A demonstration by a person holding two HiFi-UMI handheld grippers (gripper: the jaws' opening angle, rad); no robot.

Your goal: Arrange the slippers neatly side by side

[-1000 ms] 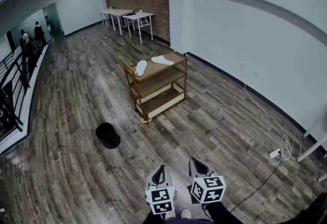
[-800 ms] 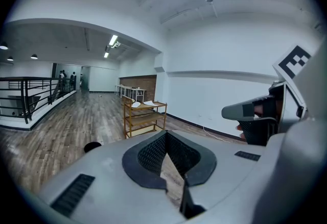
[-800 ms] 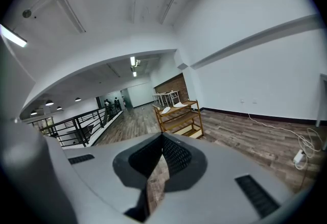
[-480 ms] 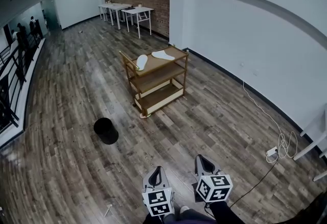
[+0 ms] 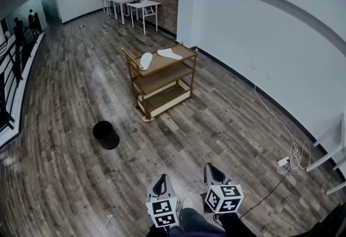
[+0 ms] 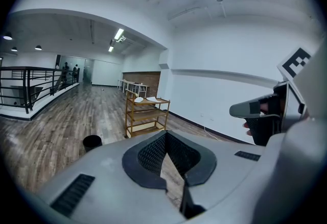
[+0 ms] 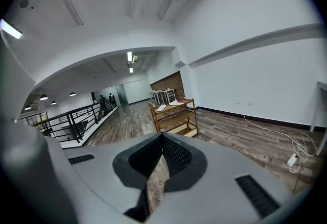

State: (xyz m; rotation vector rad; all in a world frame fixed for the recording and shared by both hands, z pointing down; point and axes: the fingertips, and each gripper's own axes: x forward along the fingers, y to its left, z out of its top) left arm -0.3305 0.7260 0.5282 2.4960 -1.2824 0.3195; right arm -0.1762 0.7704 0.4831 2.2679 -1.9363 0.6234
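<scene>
Not started: slippers point(image 5: 146, 60) lying askew on distant cart point(image 5: 162, 67), awaiting pairing. Left claw point(image 5: 161, 178) and right claw point(image 5: 211, 168) clenched, empty.

Counts:
- 2 slippers: one point(image 5: 146, 59), the other point(image 5: 170, 53)
- 1 wooden cart point(image 5: 162, 80), 3 shelves
- 1 black bin point(image 5: 106, 134)
- 2 grippers: left gripper point(image 5: 160, 181), right gripper point(image 5: 212, 172)
- white tables point(image 5: 145, 4) at far wall: at least 2, exact number unclear
- 1 power strip point(image 5: 283, 162)
- 2 people point(image 5: 19, 28) far left
</scene>
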